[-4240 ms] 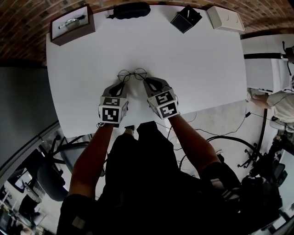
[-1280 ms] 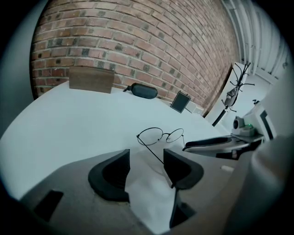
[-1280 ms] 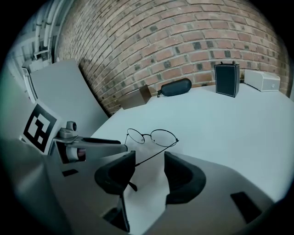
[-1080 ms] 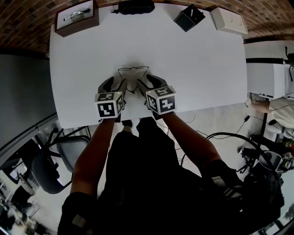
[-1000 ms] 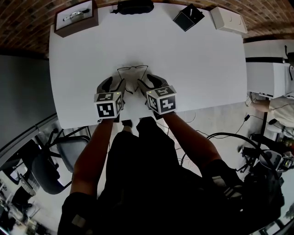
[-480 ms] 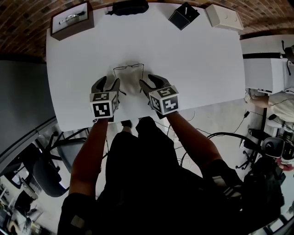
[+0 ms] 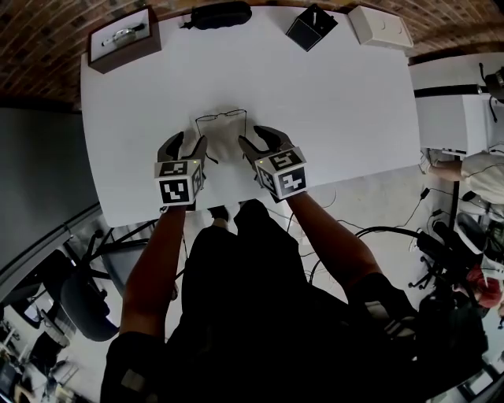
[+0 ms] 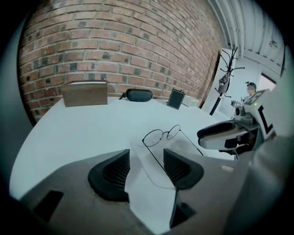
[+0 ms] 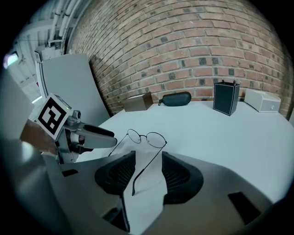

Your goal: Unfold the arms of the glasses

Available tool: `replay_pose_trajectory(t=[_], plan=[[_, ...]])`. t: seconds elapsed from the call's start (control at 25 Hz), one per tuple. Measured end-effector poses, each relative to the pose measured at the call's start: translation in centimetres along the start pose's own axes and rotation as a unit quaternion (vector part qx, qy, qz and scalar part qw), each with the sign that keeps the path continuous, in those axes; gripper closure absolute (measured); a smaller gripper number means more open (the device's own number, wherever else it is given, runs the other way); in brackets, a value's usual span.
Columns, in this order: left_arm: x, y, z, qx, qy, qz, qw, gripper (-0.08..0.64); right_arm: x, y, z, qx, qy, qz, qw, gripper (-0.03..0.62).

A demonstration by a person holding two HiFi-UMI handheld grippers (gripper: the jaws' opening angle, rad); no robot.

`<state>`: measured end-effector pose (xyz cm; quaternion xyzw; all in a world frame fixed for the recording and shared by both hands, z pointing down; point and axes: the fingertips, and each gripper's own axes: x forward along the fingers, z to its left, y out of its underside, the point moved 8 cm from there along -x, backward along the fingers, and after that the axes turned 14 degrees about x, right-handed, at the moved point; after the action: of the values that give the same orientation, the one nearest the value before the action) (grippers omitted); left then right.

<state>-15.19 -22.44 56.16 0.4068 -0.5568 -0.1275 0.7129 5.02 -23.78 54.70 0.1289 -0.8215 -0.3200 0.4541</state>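
Thin wire round-lens glasses (image 7: 221, 120) stand on the white table (image 7: 339, 102), both arms swung out toward me. In the left gripper view the glasses (image 8: 161, 135) have one arm running back between the jaws of my left gripper (image 8: 146, 158) without being clamped. The right gripper view shows the glasses (image 9: 147, 137) with the other arm lying loose between the jaws of my right gripper (image 9: 148, 161). Both grippers, left (image 7: 186, 143) and right (image 7: 254, 138), sit just behind the glasses with jaws open.
At the table's far edge stand a brown box (image 7: 123, 36), a black glasses case (image 7: 220, 13), a small black box (image 7: 309, 27) and a white box (image 7: 379, 27). The near table edge runs just under my grippers. A chair (image 7: 83, 303) stands at lower left.
The glasses, earlier lying with lenses up between closed-in grippers, now stand with arms spread. Both grippers' jaws have widened and drawn back slightly toward me.
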Motion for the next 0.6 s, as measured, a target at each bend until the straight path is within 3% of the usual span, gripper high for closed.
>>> replay_pose_trajectory(t=[0.24,0.4,0.48,0.6], plan=[[-3.5,-1.6,0.1,-0.023,-0.005,-0.069,0.9973,0.325,-1.8,-1.2,1.1,0.0,-0.003,-0.03,1.0,0.431],[-6.9,-2.9,0.3,0.007,-0.009,-0.12,0.9927,0.325,-3.9,-2.3,2.5,0.008,-0.007,-0.055,0.998,0.434],[-8.4,-3.3,0.5,0.002,-0.006,-0.135,0.9908,0.327,-4.9,-2.9,3.3,-0.007,-0.01,-0.065,0.998,0.444],[-10.6,-3.4,0.8,-0.021,-0.006,-0.163,0.9864,0.416,-6.5,-3.5,4.4,-0.023,-0.015,-0.084,0.996,0.508]])
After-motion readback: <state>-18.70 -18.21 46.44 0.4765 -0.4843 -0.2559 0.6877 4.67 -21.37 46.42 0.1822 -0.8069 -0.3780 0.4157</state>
